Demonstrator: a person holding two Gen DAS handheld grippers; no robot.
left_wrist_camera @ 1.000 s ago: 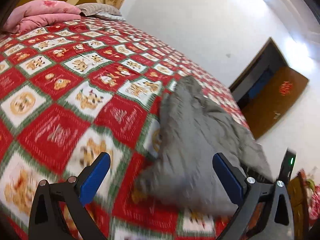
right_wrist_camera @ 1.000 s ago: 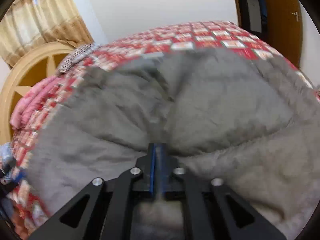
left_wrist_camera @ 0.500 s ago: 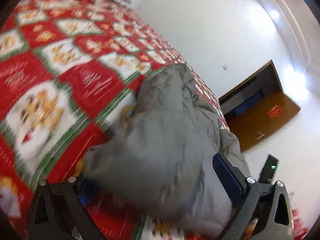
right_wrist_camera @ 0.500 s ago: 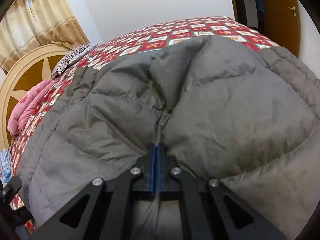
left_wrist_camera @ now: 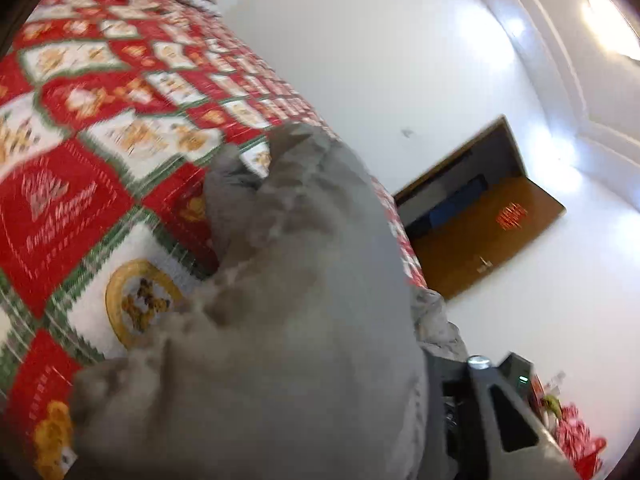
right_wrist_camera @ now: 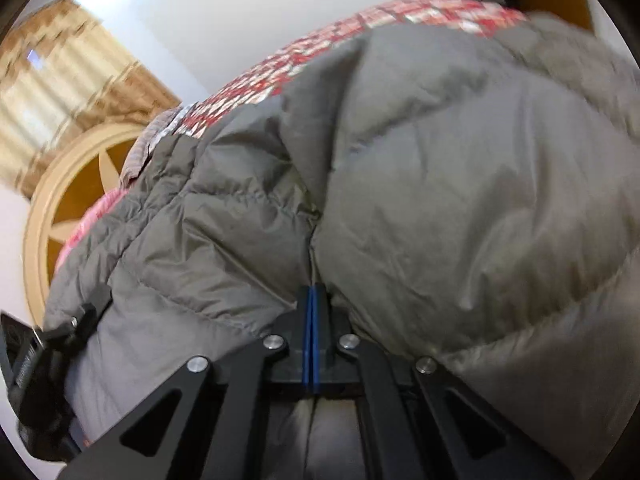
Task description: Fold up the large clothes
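Spread across the bed, a red, white and green patchwork quilt (left_wrist_camera: 80,184) with gold bear motifs fills the left of the left wrist view, running back to a white wall (left_wrist_camera: 380,60) and an open brown wooden door (left_wrist_camera: 492,232) on the right. On the quilt lies a grey quilted puffer jacket (left_wrist_camera: 288,320), bunched and puffy, and blurred in this view. The left gripper (left_wrist_camera: 280,440) is closing on its edge: padding bulges between the jaws and hides the left finger, so whether the pads press yet cannot be told.

In the right wrist view, beige curtains (right_wrist_camera: 60,80) and a round wooden headboard (right_wrist_camera: 72,216) stand at left. The right gripper (right_wrist_camera: 311,312) has its blue pads clamped together on a crease of the jacket, whose stitched panels balloon to either side.
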